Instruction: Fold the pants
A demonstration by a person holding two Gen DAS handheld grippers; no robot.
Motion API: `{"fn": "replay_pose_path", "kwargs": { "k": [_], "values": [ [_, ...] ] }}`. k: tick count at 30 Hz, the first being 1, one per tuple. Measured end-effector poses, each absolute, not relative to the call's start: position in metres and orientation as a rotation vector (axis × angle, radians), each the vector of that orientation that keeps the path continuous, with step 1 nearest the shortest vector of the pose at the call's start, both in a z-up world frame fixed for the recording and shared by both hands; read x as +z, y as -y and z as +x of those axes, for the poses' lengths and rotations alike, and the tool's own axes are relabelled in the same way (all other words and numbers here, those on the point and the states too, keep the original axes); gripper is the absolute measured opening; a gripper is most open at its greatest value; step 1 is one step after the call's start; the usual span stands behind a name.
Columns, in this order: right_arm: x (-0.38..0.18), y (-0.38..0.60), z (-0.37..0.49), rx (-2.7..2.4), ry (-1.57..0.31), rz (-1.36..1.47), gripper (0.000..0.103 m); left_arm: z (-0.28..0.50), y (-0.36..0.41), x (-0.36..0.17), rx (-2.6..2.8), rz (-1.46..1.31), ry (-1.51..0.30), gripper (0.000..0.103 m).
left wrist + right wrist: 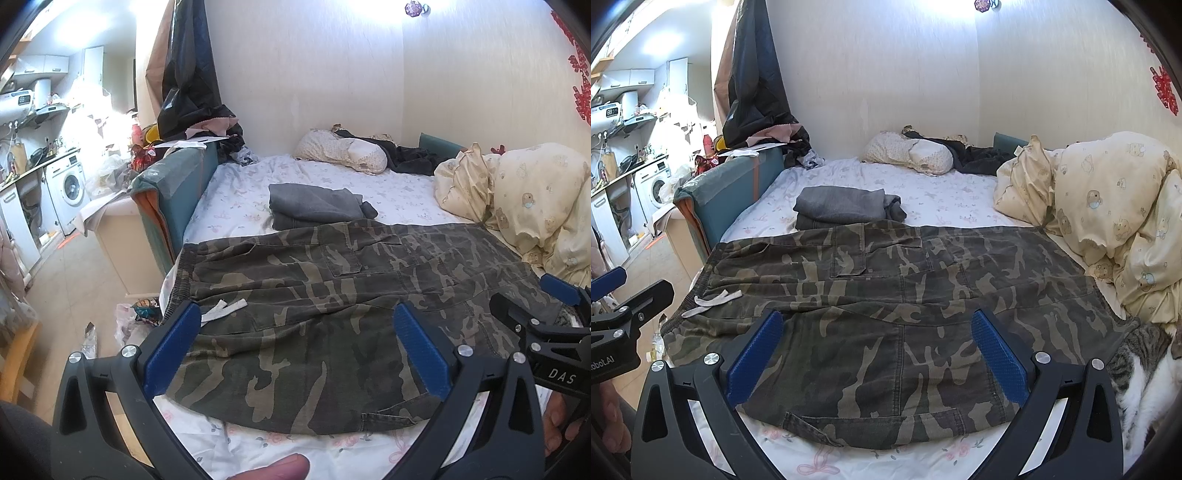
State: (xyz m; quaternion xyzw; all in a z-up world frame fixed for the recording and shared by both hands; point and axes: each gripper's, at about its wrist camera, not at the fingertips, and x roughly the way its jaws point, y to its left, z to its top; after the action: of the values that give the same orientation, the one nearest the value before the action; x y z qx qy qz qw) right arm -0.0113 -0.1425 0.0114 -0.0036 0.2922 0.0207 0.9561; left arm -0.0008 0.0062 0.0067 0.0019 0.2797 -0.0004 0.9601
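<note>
Camouflage pants [332, 295] spread flat along bed's [314, 177] near edge, left gripper [295, 354] and right gripper [877, 354] wide open, empty, above them.

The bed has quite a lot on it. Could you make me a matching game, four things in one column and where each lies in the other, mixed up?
Things:
1. camo pants
2. grey clothes
3. cat
4. quilt

Places:
A. bunched along the right side of the bed
B. folded in a pile just beyond the pants
C. spread flat across the near end of the bed
D. at the near right corner, beside the pants' hem

Pairs: 1-C, 2-B, 3-D, 4-A
</note>
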Motion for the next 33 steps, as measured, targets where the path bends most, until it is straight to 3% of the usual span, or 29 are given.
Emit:
{"fn": "replay_pose_path", "kwargs": {
  "k": [33],
  "values": [
    [0.0097, 0.1431, -0.0064, 0.048, -0.593, -0.007, 0.103, -0.0018, -0.0076, 0.0055, 0.0, 0.005, -0.568, 0.103]
  ]
}}
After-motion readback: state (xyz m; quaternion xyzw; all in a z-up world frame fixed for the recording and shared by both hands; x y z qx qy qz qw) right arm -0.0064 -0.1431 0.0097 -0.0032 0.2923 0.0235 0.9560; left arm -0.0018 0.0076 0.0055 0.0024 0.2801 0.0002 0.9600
